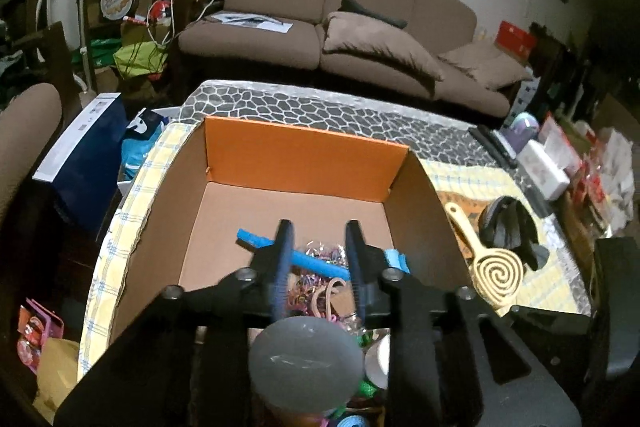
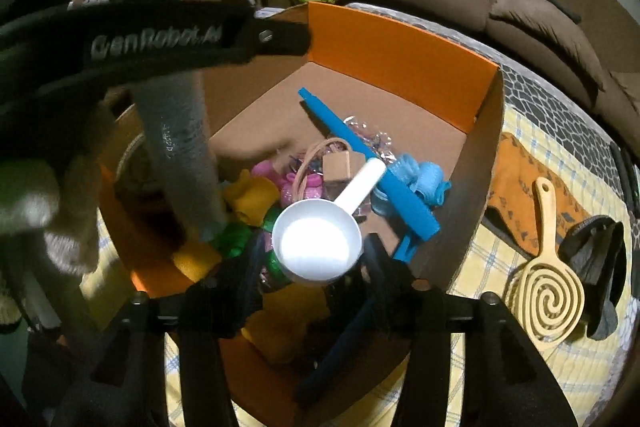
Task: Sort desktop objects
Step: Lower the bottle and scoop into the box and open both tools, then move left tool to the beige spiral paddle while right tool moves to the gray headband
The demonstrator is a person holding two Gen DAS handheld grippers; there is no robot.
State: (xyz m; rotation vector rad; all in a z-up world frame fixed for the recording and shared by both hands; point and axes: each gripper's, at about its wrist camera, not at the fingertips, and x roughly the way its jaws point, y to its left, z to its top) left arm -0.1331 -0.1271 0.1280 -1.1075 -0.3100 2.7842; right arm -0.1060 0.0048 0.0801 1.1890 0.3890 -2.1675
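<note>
A cardboard box (image 1: 424,211) with an orange back wall stands on the table and holds small items: a blue stick (image 2: 364,157), hair ties, a white measuring scoop (image 2: 320,241), and yellow, pink and green toys. My left gripper (image 1: 320,237) hovers over the box, jaws apart, with a grey cylinder (image 1: 304,363) standing upright just below its fingers. In the right wrist view the cylinder (image 2: 180,155) hangs into the box under the left gripper's body. My right gripper (image 2: 316,251) is above the box's near side, jaws apart around the scoop's bowl; contact is unclear.
A cream spiral-head brush (image 1: 492,263) and a dark folded item (image 1: 512,227) lie on the yellow checked cloth (image 2: 496,255) right of the box. An orange patterned cloth (image 2: 516,179) lies beside them. Boxes and a remote sit at the far right. A brown sofa (image 1: 352,27) stands behind.
</note>
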